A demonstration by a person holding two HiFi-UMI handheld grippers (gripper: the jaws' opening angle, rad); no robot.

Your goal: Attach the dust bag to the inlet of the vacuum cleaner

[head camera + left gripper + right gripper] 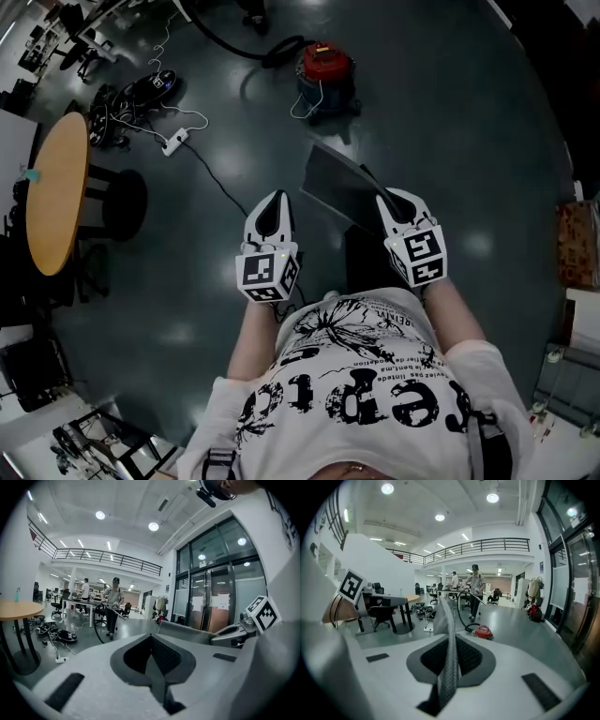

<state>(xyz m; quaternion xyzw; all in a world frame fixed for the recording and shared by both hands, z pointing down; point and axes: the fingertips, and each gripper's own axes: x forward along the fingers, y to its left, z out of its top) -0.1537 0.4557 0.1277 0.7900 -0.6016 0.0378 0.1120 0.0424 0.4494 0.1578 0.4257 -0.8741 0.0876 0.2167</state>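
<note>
The person stands on the open floor [450, 122] with the red vacuum cleaner [325, 67] well ahead of them. Nothing is being fitted yet, and I read this as the carry towards the machine.

The right tool [451, 644] is clenched on the dust bag [336, 183], a flat grey sheet pinched by its near edge so that the rest juts forward, towards the vacuum cleaner. Holding it by one edge makes sense to me: the far part stays free to be offered up to the inlet (which I cannot make out on the vacuum cleaner from here).

The left tool [153, 658] is closed tight on nothing and sits beside the right one, just as far back from the vacuum cleaner. I take it to be in reserve, ready to steady the bag or the machine once they meet.

A black hose [225, 37] seems to run from the vacuum cleaner to another person [475, 592] standing beyond it. Left of the vacuum cleaner lie a white power strip [173, 142] and, further out, a round wooden desk [54, 192], neither of them in the way.

The bag looks thin and may flop, so I judge it will need support near its opening.
</note>
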